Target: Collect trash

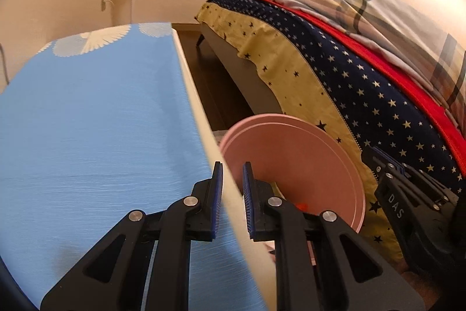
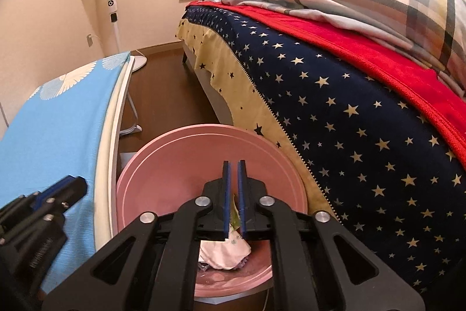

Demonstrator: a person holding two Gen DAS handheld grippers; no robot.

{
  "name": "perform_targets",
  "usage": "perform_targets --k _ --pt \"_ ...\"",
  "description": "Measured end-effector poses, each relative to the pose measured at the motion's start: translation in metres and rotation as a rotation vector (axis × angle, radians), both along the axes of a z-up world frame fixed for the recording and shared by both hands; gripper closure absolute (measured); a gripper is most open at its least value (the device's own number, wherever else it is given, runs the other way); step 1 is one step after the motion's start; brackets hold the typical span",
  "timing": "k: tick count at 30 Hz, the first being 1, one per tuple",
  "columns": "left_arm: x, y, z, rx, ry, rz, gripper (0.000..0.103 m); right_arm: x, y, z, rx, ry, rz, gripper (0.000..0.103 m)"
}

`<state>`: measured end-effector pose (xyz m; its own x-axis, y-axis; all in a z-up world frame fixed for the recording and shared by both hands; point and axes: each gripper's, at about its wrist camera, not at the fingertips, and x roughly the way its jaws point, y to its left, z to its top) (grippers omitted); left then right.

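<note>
The right gripper [image 2: 233,200] hides most of a crumpled white wrapper [image 2: 225,254] in the round pink plastic basin [image 2: 163,182]. A thin scrap stands upright between its narrow jaws, though contact is unclear. The left gripper [image 1: 233,200] hangs half-open and empty over the blue-clothed table's [image 1: 96,121] edge.

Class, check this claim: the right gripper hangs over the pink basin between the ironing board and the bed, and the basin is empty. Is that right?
Not quite. The pink basin is not empty: the right wrist view shows crumpled trash lying in it below the right gripper. The rest holds.

Both wrist views look down, sharing pink basin [image 1: 294,162] and bed [image 2: 335,95].
</note>
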<state>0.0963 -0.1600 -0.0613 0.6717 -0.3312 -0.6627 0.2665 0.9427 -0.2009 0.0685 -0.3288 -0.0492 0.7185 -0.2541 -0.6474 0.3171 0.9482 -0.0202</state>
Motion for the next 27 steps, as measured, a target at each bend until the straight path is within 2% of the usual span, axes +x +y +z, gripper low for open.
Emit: perform_targets --k 7,10,11,12,13,14,15,17,18,23,27 --pt "-0.020 0.017 0.025 0.019 -0.056 0.021 0.089 -0.012 0.007 0.016 0.029 -0.033 0.018 0.096" --pt "-0.036 0.024 0.045 0.033 -0.097 0.026 0.089 -0.019 0.020 0.036 0.015 -0.063 0.054 0.095" --pt "-0.042 0.026 0.051 0.039 -0.113 0.028 0.087 -0.023 0.023 0.042 0.016 -0.072 0.059 0.084" --pt "-0.048 0.029 0.059 0.045 -0.131 0.033 0.080 -0.025 0.026 0.049 0.020 -0.081 0.063 0.076" --pt "-0.053 0.031 0.066 0.047 -0.147 0.039 0.075 -0.029 0.029 0.057 0.024 -0.094 0.073 0.058" --pt "-0.058 0.034 0.072 0.049 -0.163 0.048 0.062 -0.033 0.032 0.066 0.020 -0.105 0.079 0.047" --pt "-0.064 0.038 0.079 0.051 -0.179 0.060 0.055 -0.038 0.035 0.074 0.011 -0.112 0.078 0.044" --pt "-0.076 0.047 0.092 0.046 -0.204 0.091 0.052 -0.047 0.037 0.087 0.009 -0.123 0.093 0.041" --pt "-0.081 0.053 0.096 0.042 -0.209 0.109 0.047 -0.052 0.038 0.093 0.003 -0.128 0.099 0.040" --pt "-0.112 0.083 0.118 0.022 -0.230 0.221 0.032 -0.079 0.043 0.117 -0.028 -0.137 0.129 0.019" --pt "-0.136 0.099 0.131 0.038 -0.258 0.277 0.019 -0.097 0.045 0.125 -0.033 -0.133 0.160 0.010"
